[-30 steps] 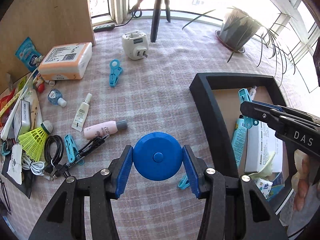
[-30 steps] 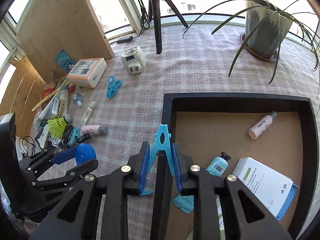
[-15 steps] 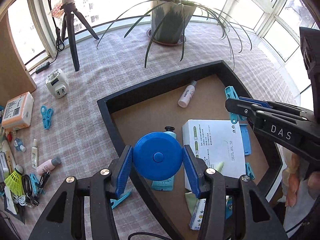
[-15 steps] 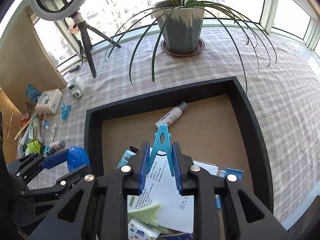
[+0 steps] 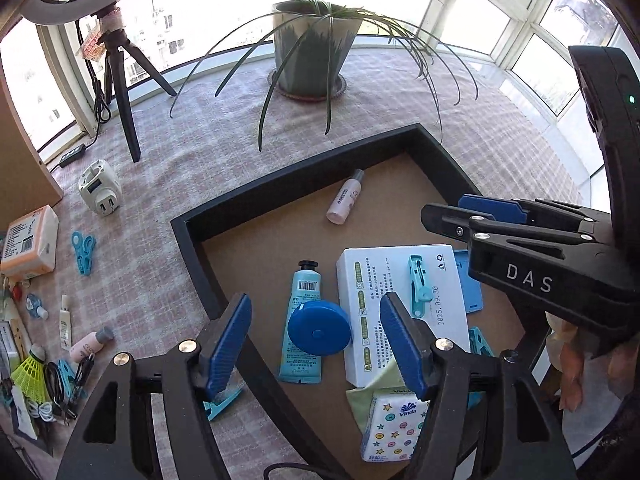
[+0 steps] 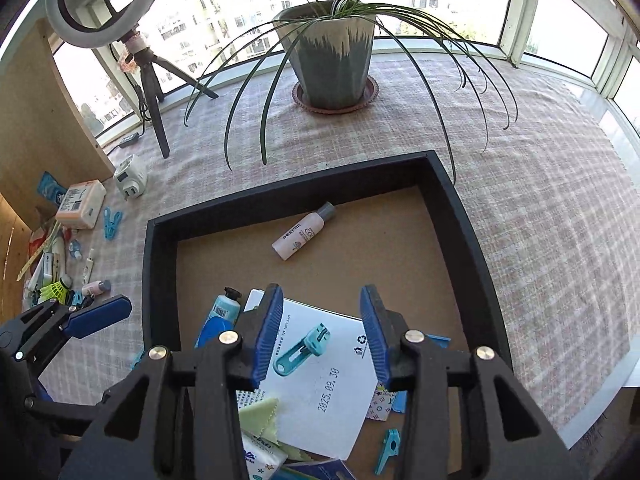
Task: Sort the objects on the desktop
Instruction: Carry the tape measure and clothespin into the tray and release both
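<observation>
Sunlit windows ring the checked-cloth table (image 5: 400,92). Over the black tray (image 5: 280,188), both claws' jaws are opening, holding nothing: left claw (image 5: 316,344) above the blue tape measure (image 5: 319,328) lying on a tube, right claw (image 6: 322,336) above the teal clip (image 6: 303,349) on the white box (image 6: 332,392).

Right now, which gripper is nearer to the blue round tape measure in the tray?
Left. The left gripper hangs over the blue tape measure, jaws opening and clear of it. The right gripper is over the white box, beside it.
</observation>
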Demonstrator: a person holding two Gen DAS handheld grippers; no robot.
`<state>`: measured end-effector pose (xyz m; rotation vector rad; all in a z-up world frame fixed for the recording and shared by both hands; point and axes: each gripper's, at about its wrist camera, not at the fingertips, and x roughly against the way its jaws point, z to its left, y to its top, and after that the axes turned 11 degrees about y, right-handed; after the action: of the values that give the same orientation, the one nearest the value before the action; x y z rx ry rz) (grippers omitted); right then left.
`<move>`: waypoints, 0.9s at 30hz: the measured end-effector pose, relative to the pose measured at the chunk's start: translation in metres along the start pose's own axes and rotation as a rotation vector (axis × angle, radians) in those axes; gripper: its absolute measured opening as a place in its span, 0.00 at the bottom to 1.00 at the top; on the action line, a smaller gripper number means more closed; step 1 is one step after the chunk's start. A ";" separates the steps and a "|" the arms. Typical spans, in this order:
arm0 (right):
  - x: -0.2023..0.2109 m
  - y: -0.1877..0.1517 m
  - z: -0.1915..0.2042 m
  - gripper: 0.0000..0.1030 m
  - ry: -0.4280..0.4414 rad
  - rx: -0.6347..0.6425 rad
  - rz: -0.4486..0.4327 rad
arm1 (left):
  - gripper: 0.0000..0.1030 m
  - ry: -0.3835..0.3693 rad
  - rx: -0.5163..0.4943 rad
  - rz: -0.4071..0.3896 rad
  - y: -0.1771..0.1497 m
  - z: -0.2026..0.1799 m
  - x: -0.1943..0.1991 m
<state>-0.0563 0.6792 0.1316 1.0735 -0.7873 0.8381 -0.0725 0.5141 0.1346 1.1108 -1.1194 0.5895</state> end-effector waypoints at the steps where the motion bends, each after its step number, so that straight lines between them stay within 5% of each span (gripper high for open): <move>1: -0.001 0.001 0.003 0.39 0.009 0.004 0.002 | 0.63 0.003 0.011 0.005 -0.001 0.006 -0.001; 17: -0.043 0.014 0.090 0.40 0.166 0.186 0.065 | 0.63 0.190 0.229 0.021 -0.042 0.136 0.004; 27: -0.088 0.000 0.199 0.40 0.248 0.558 0.193 | 0.62 0.283 0.532 0.103 -0.111 0.265 0.001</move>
<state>-0.1247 0.4735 0.1117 1.3583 -0.4571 1.3778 -0.0861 0.2295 0.0976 1.3714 -0.7924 1.1332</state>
